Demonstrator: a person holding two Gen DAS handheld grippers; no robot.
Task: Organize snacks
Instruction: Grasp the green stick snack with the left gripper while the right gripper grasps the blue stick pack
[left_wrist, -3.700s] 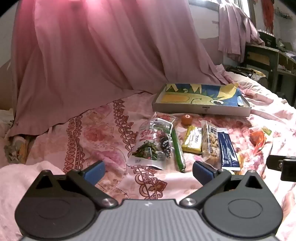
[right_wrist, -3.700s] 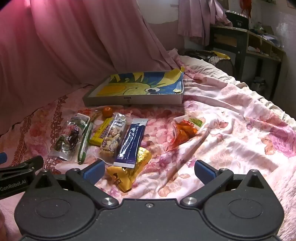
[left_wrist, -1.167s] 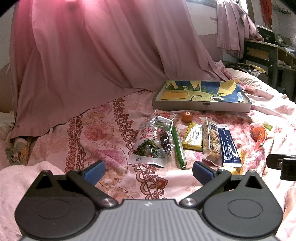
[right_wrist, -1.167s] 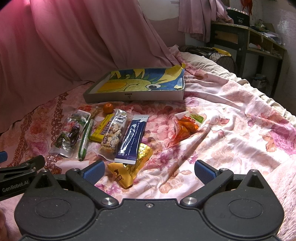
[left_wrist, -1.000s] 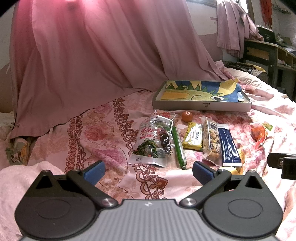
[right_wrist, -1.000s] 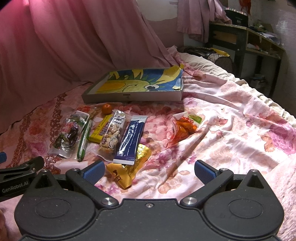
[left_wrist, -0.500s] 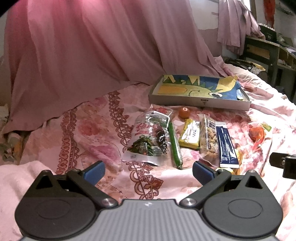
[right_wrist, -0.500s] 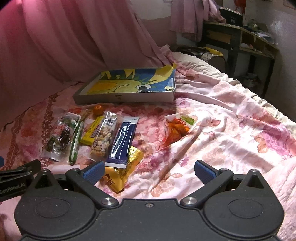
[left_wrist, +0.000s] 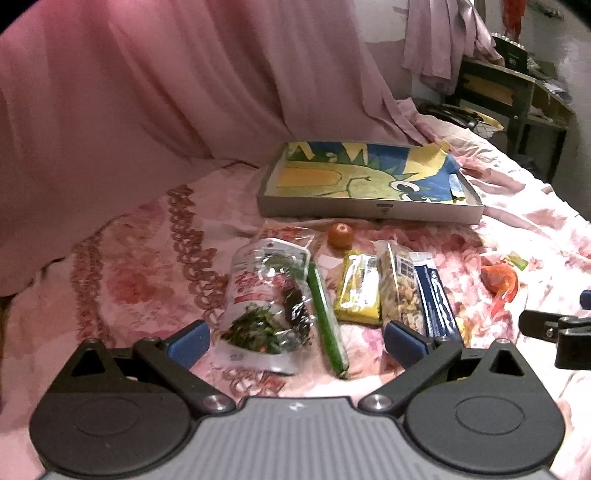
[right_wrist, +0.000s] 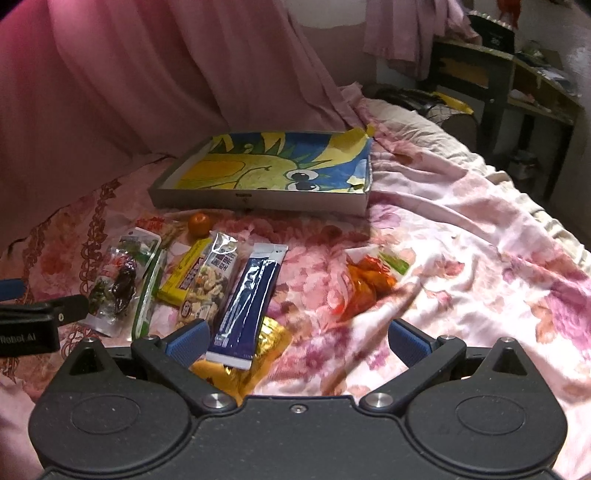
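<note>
**Snacks in a row on the bed, both claws wide and holding nothing**

Left claw (left_wrist: 295, 338): jaws spread wide, nothing between them. It hovers low over the floral bedspread (left_wrist: 147, 258), just short of the near end of the clear vegetable pouch (left_wrist: 267, 306) and the green stick pack (left_wrist: 327, 317).

Right claw (right_wrist: 295, 338): jaws likewise spread wide and gripping nothing. It sits at the near end of the dark blue sachet (right_wrist: 249, 299), which overlaps a gold foil packet (right_wrist: 266, 341).

Layout — the snacks lie side by side in one row, long axes pointing away from the cameras. From the left: vegetable pouch, green stick pack, yellow bar (left_wrist: 358, 291), clear nut-mix bag (left_wrist: 400, 291), blue sachet. Neighbours touch or overlap at their edges. A small orange fruit (left_wrist: 340, 235) rests beyond the row, between it and the tray. An orange-and-green wrapper (right_wrist: 369, 280) lies apart to the right, on open bedspread.

The shallow grey tray (right_wrist: 258, 201) with a blue-and-yellow cartoon lining stands past the row, its near wall facing the snacks; its interior appears to hold only the lining.

Open room: bare bedspread to the right of the wrapper and left of the pouch. A pink curtain (left_wrist: 147, 92) closes off the left and far side; a dark desk (right_wrist: 498, 74) stands beyond the bed's right edge.
</note>
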